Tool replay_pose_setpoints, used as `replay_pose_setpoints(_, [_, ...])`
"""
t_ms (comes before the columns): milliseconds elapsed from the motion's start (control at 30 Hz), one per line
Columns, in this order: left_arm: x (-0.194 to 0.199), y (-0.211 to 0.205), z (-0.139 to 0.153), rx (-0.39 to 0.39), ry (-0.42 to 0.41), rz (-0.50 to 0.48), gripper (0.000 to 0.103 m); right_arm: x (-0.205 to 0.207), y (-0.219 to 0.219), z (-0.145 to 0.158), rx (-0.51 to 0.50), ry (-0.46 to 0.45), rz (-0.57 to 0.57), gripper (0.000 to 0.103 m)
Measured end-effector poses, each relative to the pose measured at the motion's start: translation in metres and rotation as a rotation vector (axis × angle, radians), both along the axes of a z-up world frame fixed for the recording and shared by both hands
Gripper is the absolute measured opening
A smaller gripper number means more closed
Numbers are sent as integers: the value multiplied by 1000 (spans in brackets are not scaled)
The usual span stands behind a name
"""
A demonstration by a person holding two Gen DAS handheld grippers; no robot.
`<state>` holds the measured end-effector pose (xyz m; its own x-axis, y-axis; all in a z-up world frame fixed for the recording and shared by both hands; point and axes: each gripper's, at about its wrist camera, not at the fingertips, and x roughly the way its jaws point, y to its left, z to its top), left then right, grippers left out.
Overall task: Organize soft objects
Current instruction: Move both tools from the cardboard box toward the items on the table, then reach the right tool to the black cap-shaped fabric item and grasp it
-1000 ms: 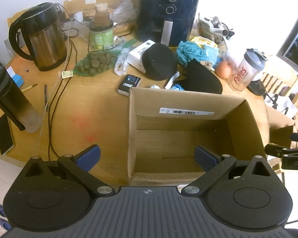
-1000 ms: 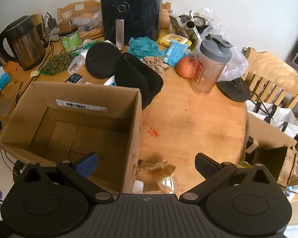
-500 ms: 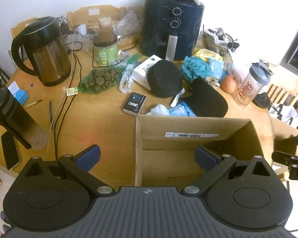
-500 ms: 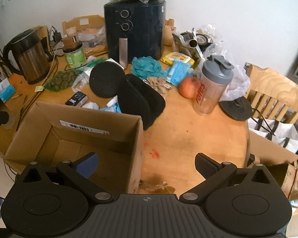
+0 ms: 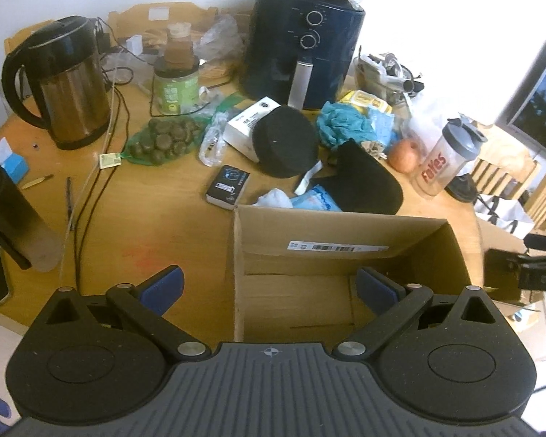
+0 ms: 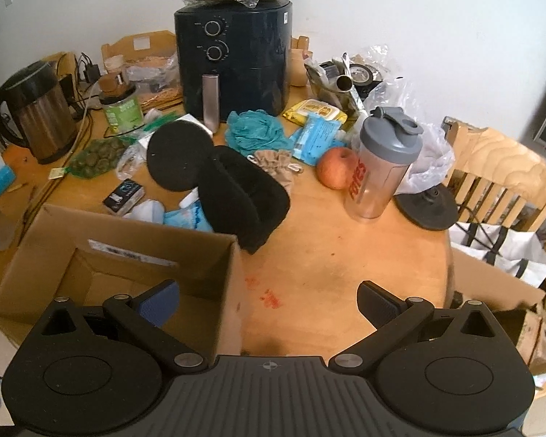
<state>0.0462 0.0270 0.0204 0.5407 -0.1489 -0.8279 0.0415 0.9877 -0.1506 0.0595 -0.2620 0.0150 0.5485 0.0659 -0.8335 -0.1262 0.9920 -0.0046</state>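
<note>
An open cardboard box [image 5: 342, 233] [image 6: 127, 229] stands on the round wooden table, with nothing showing inside. Behind it lie soft things: a round black foam pad [image 5: 285, 142] [image 6: 180, 156], folded black foam pads [image 5: 360, 182] [image 6: 242, 196], a teal cloth [image 5: 342, 123] [image 6: 256, 133], a beige pouch [image 6: 278, 162] and blue wipe packs [image 5: 315, 200] [image 6: 316, 138]. My left gripper [image 5: 269, 286] is open and empty above the box's near edge. My right gripper [image 6: 269, 300] is open and empty above the bare table right of the box.
A kettle [image 5: 67, 80], a dark air fryer [image 6: 236, 62], a green jar [image 5: 174, 87], a net of round dark items [image 5: 160, 142], a small black box [image 5: 227, 185], an apple [image 6: 336, 171] and a shaker bottle [image 6: 380, 167] crowd the table. Wooden chairs [image 6: 498, 174] stand right.
Both grippers have pulled back and risen, so more of the table and the air fryer's top shows. Both stay open and empty. Nothing on the table moved.
</note>
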Motion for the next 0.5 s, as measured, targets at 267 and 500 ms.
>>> replay_pose_setpoints(267, [10, 2, -1, -37, -19, -28, 103, 27, -4, -3, -50, -33, 13, 103])
replay_pose_setpoints(500, [25, 8, -4, -61, -18, -25, 103, 62, -11, -8, -7, -56, 9, 103])
